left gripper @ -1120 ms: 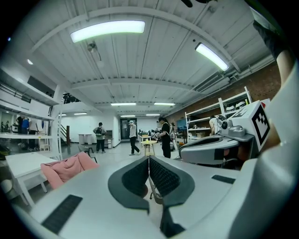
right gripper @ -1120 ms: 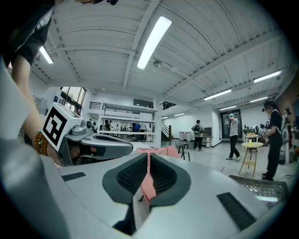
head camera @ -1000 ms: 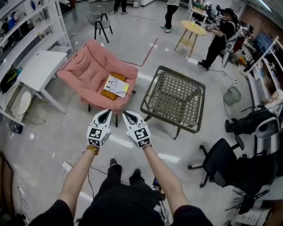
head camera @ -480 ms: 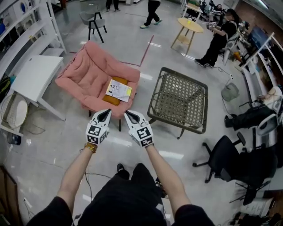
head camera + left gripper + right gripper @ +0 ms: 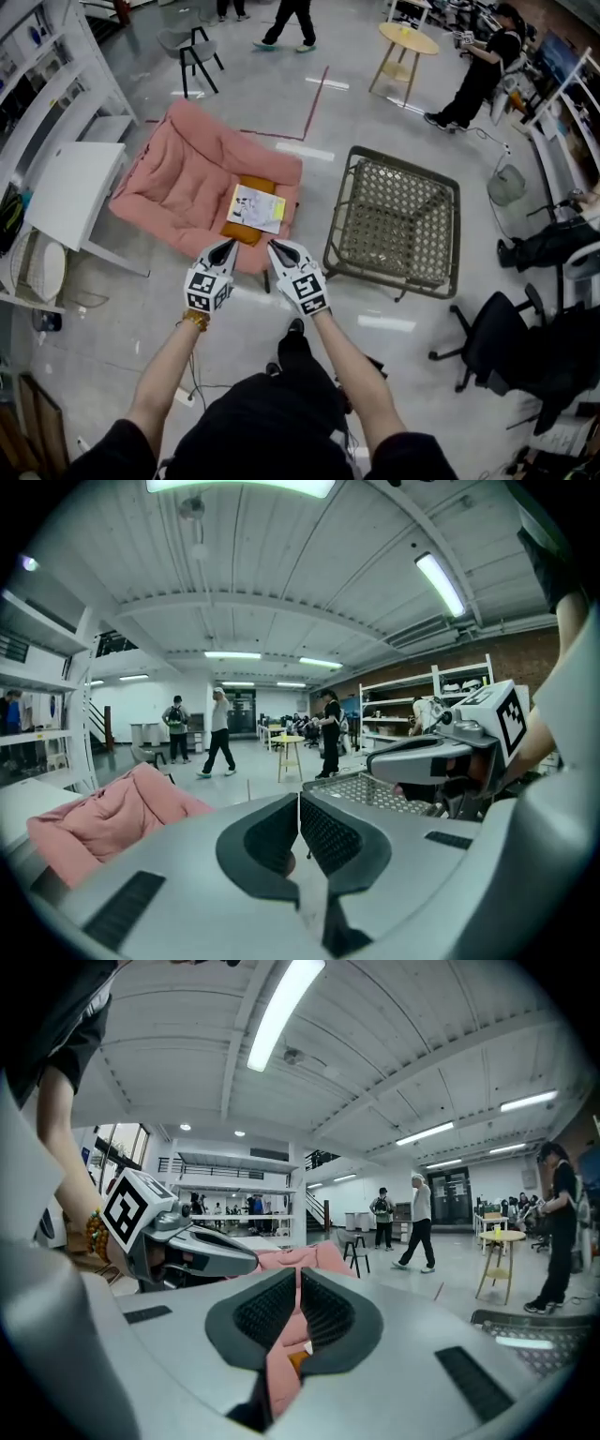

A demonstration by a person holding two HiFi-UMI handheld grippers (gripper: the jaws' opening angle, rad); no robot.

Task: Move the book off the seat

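Note:
A book (image 5: 257, 208) with a white and yellow cover lies on an orange cushion (image 5: 243, 228) on the seat of a pink padded chair (image 5: 187, 183). Just in front of the seat's near edge, my left gripper (image 5: 225, 247) and right gripper (image 5: 277, 247) are held side by side, both shut and empty, with their tips pointing at the chair. In the left gripper view the left gripper (image 5: 299, 803) has its jaws together, with the pink chair (image 5: 103, 817) at lower left. In the right gripper view the right gripper (image 5: 298, 1279) points at the pink chair (image 5: 300, 1260).
A green wicker chair frame (image 5: 398, 220) stands right of the pink chair. A white table (image 5: 70, 183) and shelves are on the left, and a black office chair (image 5: 497, 337) at right. A round yellow table (image 5: 410, 39), a grey chair (image 5: 187, 42) and several people are further back.
The person has stepped forward, so the pink chair and book are closer below the head camera. Both grippers have stayed shut and side by side, now close to the seat's front edge.

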